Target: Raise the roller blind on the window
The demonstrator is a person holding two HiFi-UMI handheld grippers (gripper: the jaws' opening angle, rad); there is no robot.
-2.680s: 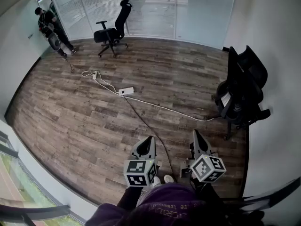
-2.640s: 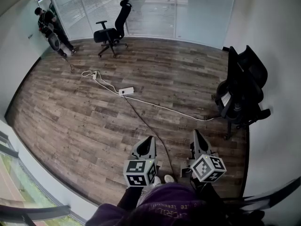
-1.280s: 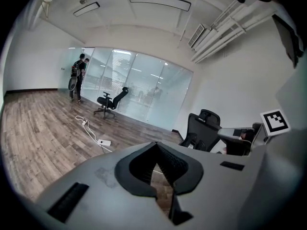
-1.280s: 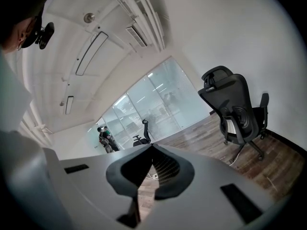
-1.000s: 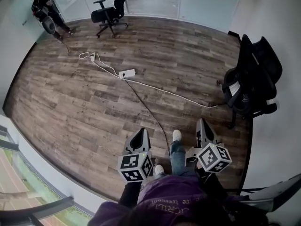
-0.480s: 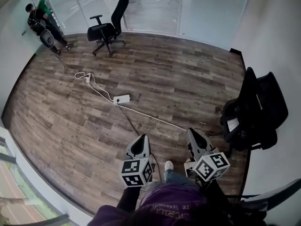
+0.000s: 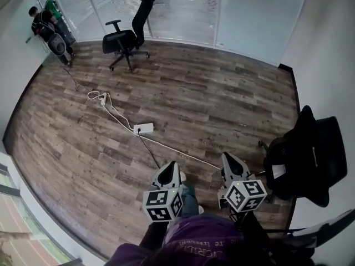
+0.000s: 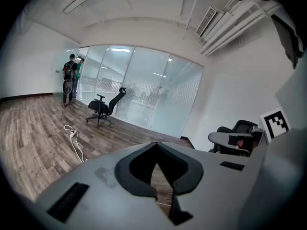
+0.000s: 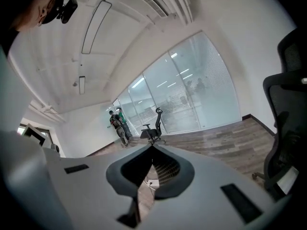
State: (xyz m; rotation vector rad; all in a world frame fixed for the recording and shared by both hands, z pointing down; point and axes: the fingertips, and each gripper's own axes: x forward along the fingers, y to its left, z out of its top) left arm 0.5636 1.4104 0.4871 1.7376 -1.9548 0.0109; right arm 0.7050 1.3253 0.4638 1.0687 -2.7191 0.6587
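Observation:
Both grippers are held low in front of the person's body over a wood floor. My left gripper (image 7: 171, 165) (image 8: 156, 144) has its jaw tips together with nothing between them. So does my right gripper (image 7: 228, 159) (image 9: 152, 147), a little to its right. Both point toward a glass wall (image 7: 183, 7) (image 8: 144, 95) (image 9: 192, 97) at the far end of the room, with slatted blinds behind it. A strip of window (image 7: 14, 204) with green outside runs along the left edge. I cannot make out a roller blind in any view.
A black office chair (image 7: 126, 35) (image 8: 103, 110) (image 9: 153, 128) stands near the glass wall. Another black chair (image 7: 310, 159) (image 9: 288, 128) is close on the right. A white power strip (image 7: 143, 128) and its cable cross the floor ahead. Two people (image 7: 47, 21) stand in the far left corner.
The person has walked forward across the floor, carrying both grippers along. The right-hand chair has slid lower and nearer in the head view. Both grippers stay shut and empty.

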